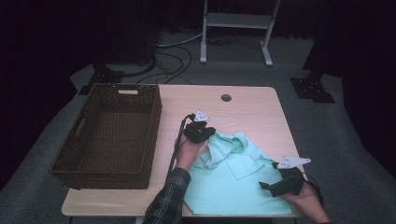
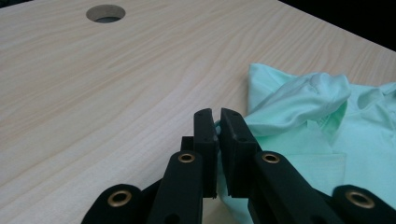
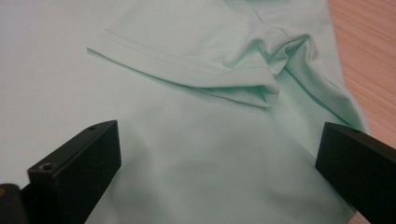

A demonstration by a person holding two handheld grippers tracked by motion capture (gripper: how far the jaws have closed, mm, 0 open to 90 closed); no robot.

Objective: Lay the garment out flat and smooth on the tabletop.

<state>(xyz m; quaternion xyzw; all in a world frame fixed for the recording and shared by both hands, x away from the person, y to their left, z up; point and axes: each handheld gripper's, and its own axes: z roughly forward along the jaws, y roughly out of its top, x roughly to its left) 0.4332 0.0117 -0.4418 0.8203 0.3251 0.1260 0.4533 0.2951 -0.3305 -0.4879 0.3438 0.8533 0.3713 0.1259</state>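
A mint green polo shirt [image 1: 236, 179] lies spread on the wooden table [image 1: 252, 107], collar toward the far side. My left gripper [image 1: 205, 132] sits at the shirt's upper left corner, and in the left gripper view it [image 2: 217, 116] is shut on a thin fold of the shirt's fabric [image 2: 299, 100]. My right gripper [image 1: 267, 185] rests over the shirt's right side near the table's front edge. In the right gripper view its jaws stand wide apart over the flat fabric [image 3: 205, 140], just below a folded sleeve hem [image 3: 187, 70], with nothing pinched between them.
A dark brown wicker basket [image 1: 74, 156] stands empty on the table's left part. A round cable hole [image 1: 226, 98] is in the tabletop at the back. A metal stand [image 1: 236, 21] and cables lie on the floor beyond the table.
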